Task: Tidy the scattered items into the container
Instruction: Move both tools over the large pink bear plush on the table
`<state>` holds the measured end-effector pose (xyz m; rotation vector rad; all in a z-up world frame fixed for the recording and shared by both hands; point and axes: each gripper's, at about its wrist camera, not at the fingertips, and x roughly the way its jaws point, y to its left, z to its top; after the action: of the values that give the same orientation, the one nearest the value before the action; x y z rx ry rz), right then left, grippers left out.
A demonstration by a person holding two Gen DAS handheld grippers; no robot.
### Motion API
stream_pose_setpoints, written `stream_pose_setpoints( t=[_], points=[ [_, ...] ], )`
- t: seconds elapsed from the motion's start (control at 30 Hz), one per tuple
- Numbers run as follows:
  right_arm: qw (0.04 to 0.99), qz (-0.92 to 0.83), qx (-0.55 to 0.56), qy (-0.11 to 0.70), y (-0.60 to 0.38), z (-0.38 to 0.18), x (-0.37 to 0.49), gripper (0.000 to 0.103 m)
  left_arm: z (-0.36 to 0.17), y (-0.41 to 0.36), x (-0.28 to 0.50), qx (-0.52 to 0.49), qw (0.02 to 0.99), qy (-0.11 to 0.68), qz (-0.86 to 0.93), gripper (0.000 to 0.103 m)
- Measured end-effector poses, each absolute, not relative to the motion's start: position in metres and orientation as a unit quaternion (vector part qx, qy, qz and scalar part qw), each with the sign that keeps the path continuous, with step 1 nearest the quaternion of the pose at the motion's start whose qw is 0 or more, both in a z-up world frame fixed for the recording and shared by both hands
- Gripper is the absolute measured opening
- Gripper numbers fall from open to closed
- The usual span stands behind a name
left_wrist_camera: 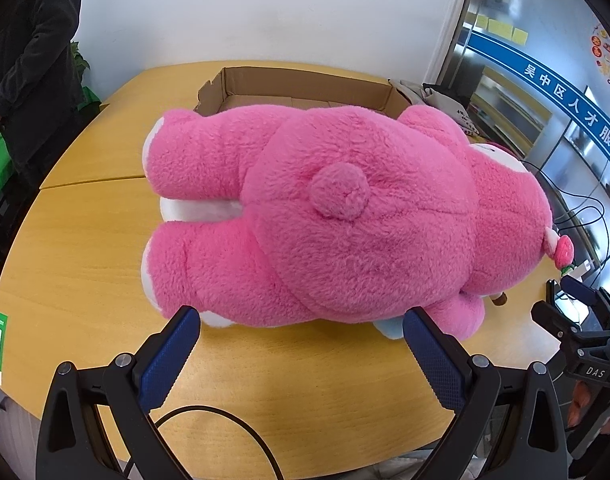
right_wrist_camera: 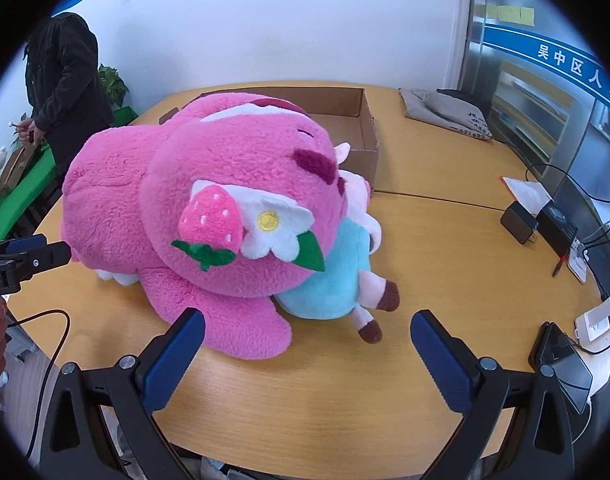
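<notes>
A big pink plush bear (left_wrist_camera: 345, 216) lies face down on the yellow table, its tail up and legs toward the left. In the right wrist view the pink bear (right_wrist_camera: 209, 200) shows a strawberry and white flower on its ear, and partly covers a smaller blue and pink plush (right_wrist_camera: 337, 272). Behind them sits an open cardboard box (left_wrist_camera: 305, 88), the cardboard box (right_wrist_camera: 357, 124) looking empty. My left gripper (left_wrist_camera: 301, 320) stands open just short of the bear's rump. My right gripper (right_wrist_camera: 307, 326) is open too, in front of the bear's arm and the small plush's feet.
A person in a dark jacket (left_wrist_camera: 29, 60) stands at the far left by a green table (right_wrist_camera: 17, 196). A grey cloth bag (right_wrist_camera: 445, 114) lies at the back right. Chargers, cables and a phone (right_wrist_camera: 561, 356) crowd the table's right edge.
</notes>
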<state>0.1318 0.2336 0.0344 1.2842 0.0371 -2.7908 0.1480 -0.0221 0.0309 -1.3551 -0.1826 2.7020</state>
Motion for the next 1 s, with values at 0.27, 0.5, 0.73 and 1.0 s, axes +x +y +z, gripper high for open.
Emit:
stream_pose_setpoints(
  t=[0.27, 0.5, 0.73, 1.0],
  points=[
    [0.043, -0.906, 0.42, 0.012, 0.23, 0.034, 0.13, 0.103, 0.029, -0.025, 0.15, -0.447, 0.06, -0.063, 0.89, 0.103],
    [0.05, -0.91, 0.412, 0.014, 0.223, 0.038, 0.134, 0.103, 0.032, -0.034, 0.154, -0.438, 0.056, -0.072, 0.894, 0.103],
    [0.056, -0.916, 0.397, 0.011, 0.222, 0.049, 0.131, 0.103, 0.045, -0.036, 0.143, -0.427, 0.071, -0.074, 0.899, 0.103],
    [0.073, -0.909, 0.411, 0.017, 0.213, 0.056, 0.077, 0.103, 0.032, -0.029, 0.081, -0.463, 0.128, -0.074, 0.874, 0.103]
  ],
)
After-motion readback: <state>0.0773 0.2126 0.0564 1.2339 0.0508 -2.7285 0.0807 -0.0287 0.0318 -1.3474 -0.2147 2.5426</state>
